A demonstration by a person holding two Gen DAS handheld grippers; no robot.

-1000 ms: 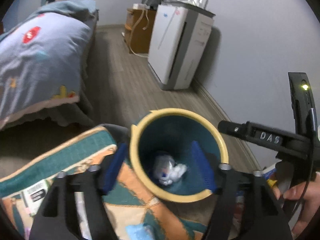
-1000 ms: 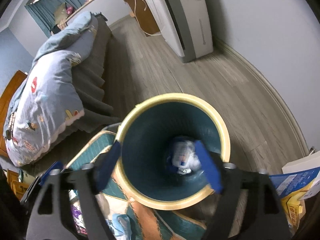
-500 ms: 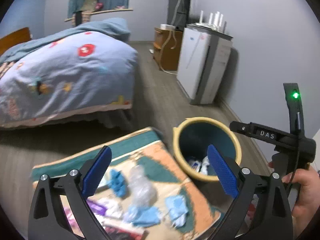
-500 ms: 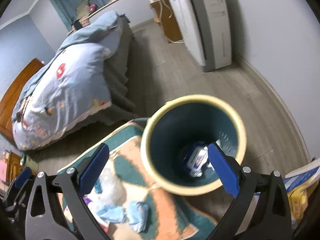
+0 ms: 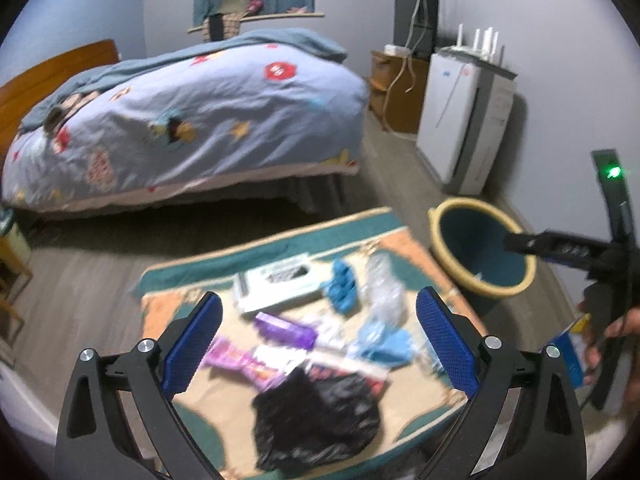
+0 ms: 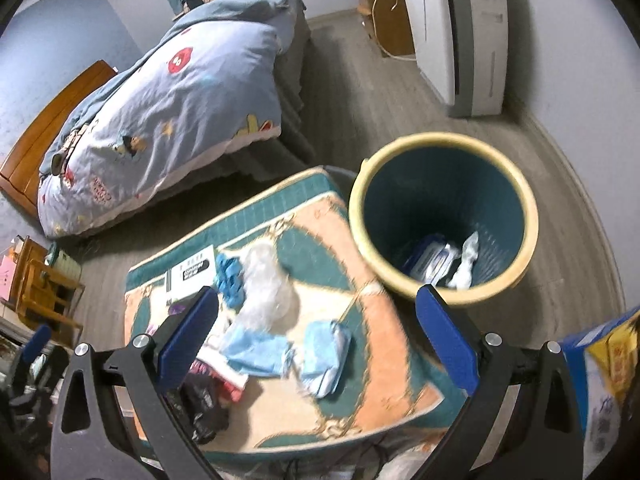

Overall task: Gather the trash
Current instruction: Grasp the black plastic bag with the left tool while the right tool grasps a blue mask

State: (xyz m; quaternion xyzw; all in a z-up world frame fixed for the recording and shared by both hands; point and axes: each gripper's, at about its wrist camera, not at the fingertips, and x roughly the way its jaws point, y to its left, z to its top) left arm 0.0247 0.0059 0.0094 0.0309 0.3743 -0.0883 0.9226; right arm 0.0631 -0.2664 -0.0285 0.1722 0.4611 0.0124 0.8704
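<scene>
Swinging both empty tongs, left tongs [image 5: 318, 346] and right tongs [image 6: 316, 334], spread wide after just opening, back from bin [image 6: 442, 216] at two o'clock; next, picking blue wrapper [image 6: 326, 354] off table [image 6: 384, 364].

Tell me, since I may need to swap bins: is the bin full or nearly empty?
Nearly empty. The right wrist view looks down into the upright bin: only a few wrappers lie at its bottom.

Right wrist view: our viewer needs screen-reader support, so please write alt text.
An open, empty right claw hangs over a patterned mat strewn with blue wrappers and clear plastic. A yellow-rimmed bin beside the mat holds some trash; a bed lies beyond.
</scene>
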